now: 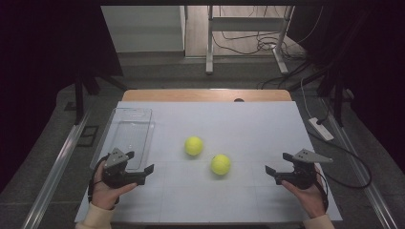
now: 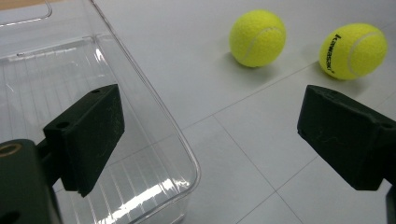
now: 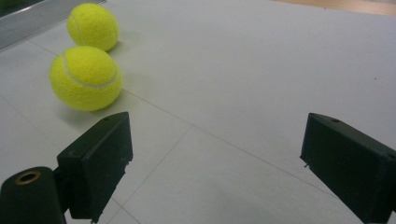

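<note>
Overhead, the white worktop (image 1: 248, 200) is carrying two yellow tennis balls: the farther ball (image 1: 193, 146) and the nearer ball (image 1: 220, 164), lying near each other at mid-table. A clear plastic bin (image 1: 128, 136) is sitting empty at the left edge. The left tongs (image 1: 142, 174) and right tongs (image 1: 276, 172) are hovering low, both spread and holding nothing. Along the left tongs, the bin wall (image 2: 154, 98) is passing between the jaws, with both balls ahead; one is bearing black lettering (image 2: 353, 50). Along the right tongs, the nearer ball (image 3: 85, 78) is lying just beyond the left jaw. Judging by this, no grasp is beginning yet; next, either tongs would need centring over a ball.
</note>
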Motion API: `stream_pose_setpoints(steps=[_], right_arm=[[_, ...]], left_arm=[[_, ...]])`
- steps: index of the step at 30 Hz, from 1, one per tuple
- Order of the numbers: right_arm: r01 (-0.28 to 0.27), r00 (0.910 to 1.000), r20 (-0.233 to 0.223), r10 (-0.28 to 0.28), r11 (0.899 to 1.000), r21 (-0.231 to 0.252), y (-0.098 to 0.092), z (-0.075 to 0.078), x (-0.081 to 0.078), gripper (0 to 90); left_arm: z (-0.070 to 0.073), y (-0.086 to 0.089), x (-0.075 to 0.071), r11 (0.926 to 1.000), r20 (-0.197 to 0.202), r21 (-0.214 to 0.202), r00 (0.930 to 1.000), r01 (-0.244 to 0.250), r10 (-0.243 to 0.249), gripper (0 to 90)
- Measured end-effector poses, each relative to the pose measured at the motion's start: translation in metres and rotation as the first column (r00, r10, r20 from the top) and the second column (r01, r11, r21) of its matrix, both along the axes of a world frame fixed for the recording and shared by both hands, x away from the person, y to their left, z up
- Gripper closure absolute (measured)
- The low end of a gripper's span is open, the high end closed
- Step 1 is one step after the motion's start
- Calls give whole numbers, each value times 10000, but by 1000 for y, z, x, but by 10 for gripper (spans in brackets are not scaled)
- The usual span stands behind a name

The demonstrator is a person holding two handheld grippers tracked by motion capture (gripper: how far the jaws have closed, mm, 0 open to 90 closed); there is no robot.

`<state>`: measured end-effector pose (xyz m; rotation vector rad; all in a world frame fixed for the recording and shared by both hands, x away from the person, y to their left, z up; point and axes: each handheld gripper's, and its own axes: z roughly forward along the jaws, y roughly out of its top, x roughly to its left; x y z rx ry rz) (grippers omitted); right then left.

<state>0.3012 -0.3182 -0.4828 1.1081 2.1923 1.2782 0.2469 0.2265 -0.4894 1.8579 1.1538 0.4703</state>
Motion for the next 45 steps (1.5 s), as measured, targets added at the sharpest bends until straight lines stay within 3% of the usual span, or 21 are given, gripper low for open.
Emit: stream_pose_setpoints(steps=[26, 45], right_arm=[[63, 9997, -242, -65, 10000, -77, 3, -7, -2, 107], [92, 9996, -276, -94, 9999, -78, 5, -8, -4, 117]], left_arm=[[2, -9, -2, 9996, 157, 260, 9998, 126, -130, 87], [7, -11, 2, 9996, 0, 277, 10000, 42, -42, 93]])
